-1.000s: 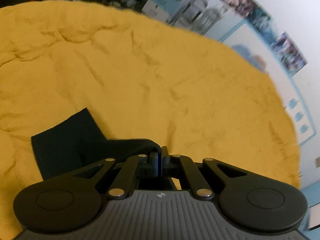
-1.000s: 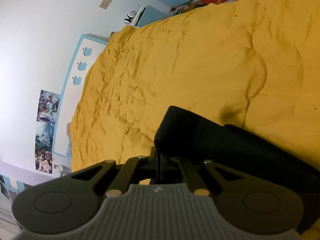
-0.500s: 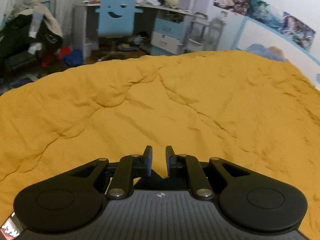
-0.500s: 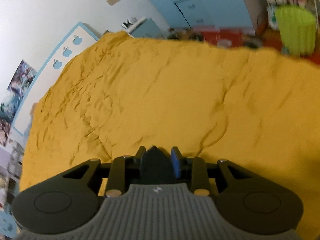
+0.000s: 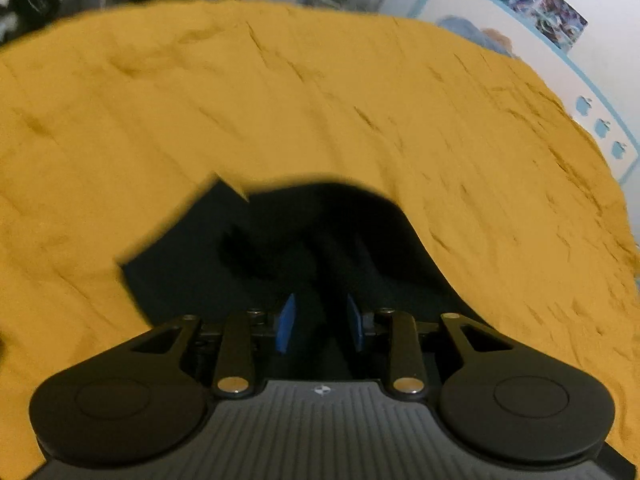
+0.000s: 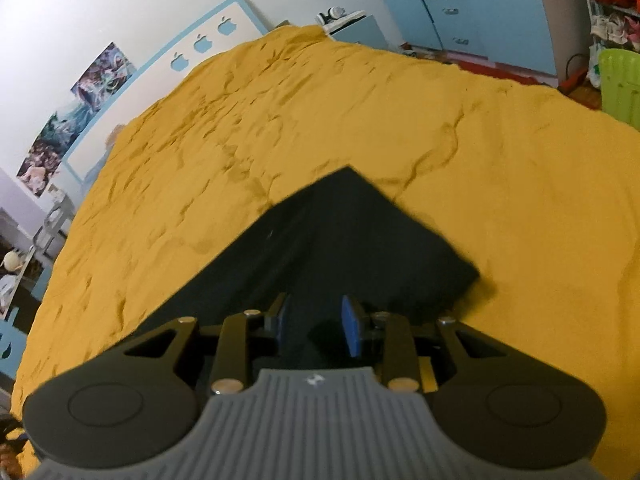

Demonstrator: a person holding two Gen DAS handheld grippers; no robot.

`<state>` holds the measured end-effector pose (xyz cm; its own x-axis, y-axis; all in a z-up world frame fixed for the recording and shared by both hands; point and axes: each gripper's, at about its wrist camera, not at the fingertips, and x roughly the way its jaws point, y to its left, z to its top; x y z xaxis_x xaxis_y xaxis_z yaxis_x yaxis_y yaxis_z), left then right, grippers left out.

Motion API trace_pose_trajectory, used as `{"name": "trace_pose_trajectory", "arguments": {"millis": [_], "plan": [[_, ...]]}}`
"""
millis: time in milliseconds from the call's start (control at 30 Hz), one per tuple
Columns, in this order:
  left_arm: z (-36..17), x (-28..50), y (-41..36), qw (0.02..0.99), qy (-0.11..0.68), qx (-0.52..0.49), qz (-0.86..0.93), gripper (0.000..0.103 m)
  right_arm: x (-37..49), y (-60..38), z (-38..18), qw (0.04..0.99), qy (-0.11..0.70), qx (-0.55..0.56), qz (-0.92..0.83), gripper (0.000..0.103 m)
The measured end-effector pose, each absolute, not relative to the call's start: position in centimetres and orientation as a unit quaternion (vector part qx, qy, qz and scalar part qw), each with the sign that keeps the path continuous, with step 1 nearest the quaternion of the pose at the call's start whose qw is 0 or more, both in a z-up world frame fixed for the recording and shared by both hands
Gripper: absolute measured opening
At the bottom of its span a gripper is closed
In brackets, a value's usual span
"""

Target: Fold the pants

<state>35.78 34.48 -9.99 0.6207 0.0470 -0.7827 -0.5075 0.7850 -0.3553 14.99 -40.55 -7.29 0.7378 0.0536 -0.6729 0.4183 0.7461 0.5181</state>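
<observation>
The black pants [image 5: 304,248] lie folded on the yellow bedspread [image 5: 280,100]. In the left wrist view my left gripper [image 5: 320,326] is open, its blue pads apart, just above the near part of the cloth; a cloth corner sticks out at upper left. In the right wrist view the pants [image 6: 340,236] show a flat folded corner pointing away. My right gripper [image 6: 316,328] is open above the near edge. Neither holds any cloth.
The yellow bedspread [image 6: 360,112] fills both views. A white and blue headboard [image 6: 188,56] with apple cutouts stands against the wall. Blue drawers [image 6: 452,8] and a green basket [image 6: 616,80] stand beyond the bed's far edge.
Both grippers let go of the pants and opened wider. They tilted up over the bed, then back down over the folded cloth.
</observation>
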Motion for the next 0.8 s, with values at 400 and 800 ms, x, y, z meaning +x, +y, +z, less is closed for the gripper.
{"name": "trace_pose_trajectory", "arguments": {"millis": [400, 800], "plan": [[-7.4, 35.0, 33.4, 0.866, 0.349, -0.334, 0.132, 0.003, 13.8, -38.5, -8.4, 0.863, 0.364, 0.341, -0.076, 0.03], [-7.9, 33.0, 39.2, 0.838, 0.335, -0.242, 0.355, 0.016, 12.8, -38.1, -7.4, 0.867, 0.369, 0.328, -0.071, 0.03]]}}
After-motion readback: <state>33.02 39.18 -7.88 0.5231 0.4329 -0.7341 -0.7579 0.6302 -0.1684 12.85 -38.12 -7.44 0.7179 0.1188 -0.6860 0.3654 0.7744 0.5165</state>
